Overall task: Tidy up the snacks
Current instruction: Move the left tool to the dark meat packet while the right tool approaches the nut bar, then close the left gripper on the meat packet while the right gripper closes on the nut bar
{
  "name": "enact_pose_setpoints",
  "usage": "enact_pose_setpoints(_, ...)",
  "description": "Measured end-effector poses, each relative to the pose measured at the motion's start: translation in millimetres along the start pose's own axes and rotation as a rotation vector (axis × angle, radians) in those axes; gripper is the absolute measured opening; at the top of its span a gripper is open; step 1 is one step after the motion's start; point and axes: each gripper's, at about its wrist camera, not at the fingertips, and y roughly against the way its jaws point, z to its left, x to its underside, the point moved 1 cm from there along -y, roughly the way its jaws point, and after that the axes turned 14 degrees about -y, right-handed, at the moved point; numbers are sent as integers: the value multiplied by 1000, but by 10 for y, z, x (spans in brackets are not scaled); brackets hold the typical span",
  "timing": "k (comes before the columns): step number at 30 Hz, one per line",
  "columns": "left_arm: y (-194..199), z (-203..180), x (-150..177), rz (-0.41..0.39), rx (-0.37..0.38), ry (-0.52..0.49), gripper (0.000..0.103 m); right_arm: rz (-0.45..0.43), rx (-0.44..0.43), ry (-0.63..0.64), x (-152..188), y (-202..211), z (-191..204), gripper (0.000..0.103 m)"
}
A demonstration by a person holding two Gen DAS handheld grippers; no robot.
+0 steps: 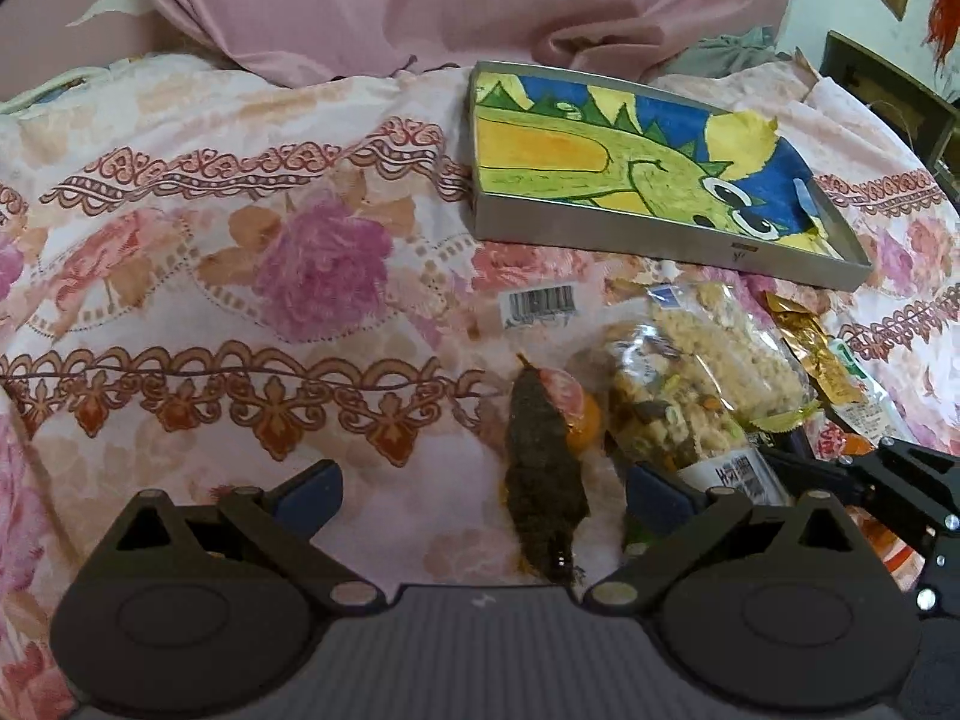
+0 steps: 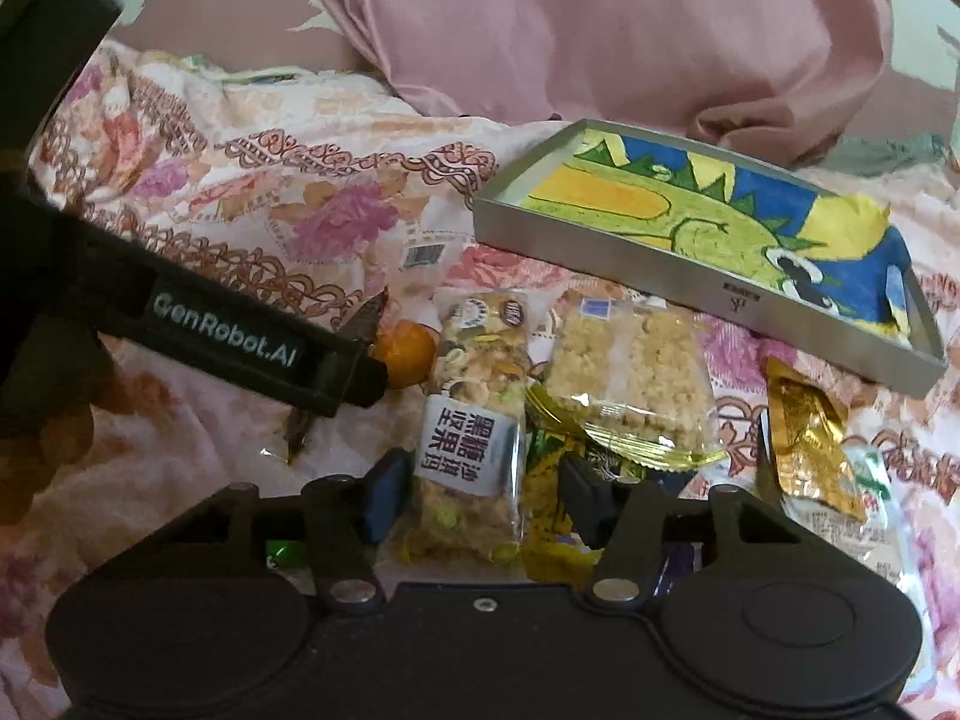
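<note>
Fingers of the left tool (image 1: pixel 486 492) nearest the lens, spread wide and clamped on nothing. Between them, touching neither pad, a dark, rough-looking snack packet (image 1: pixel 543 468) lying lengthwise on the bed. Just past its far end, a small orange fruit (image 1: pixel 585 420), partly hidden behind it.

On the right side, right tool (image 2: pixel 486 498) narrowed to a modest gap around the near half of a clear-wrapped nut bar (image 2: pixel 468 396) with a white printed label. Left pad against the bar's edge; right pad resting over a crumpled yellow-green wrapper (image 2: pixel 549 480) beside the bar. Cannot tell whether the pads truly press or merely bracket it.

Beside the nut bar, to its right, a clear packet of puffed-rice squares (image 2: pixel 630 384) overlapping the yellow-green wrapper. Further right, a gold foil packet (image 2: pixel 804 438) lying over a white-and-green sachet (image 2: pixel 870 498).

Beyond the snack cluster, a loose barcode label (image 1: pixel 537 303) flat on the floral bedspread (image 1: pixel 240 300). Past that, a shallow metal tray (image 2: pixel 690 276), near the snacks but apart from them, its floor lined with a bright drawing of a green spiky creature on blue and yellow.

Farthest back, a pink pillow (image 1: pixel 360 0) slumped against the bedspread's far edge.
</note>
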Motion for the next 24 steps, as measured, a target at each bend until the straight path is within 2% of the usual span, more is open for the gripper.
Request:
enact_pose_setpoints(4,3,-82,13,-15,-19,-52,102,2,-1,-28,-13,-11,-43,44)
enact_pose_setpoints(10,-26,-103,34,3,-30,-65,101,-1,-2,-15,3,-6,-14,42)
enact_pose_setpoints(13,-48,-67,43,6,-30,-50,97,-3,1,-13,4,-6,-13,42)
enact_pose_setpoints(19,-63,-51,37,1,-16,-52,82,-7,1,-3,0,-16,-8,43)
enact_pose_setpoints(23,-39,-72,26,-10,3,-58,58,-17,-4,-1,-1,-20,-4,44)
enact_pose_setpoints(24,-35,-72,25,-12,1,-57,58,-20,-6,-2,1,-24,-7,44)
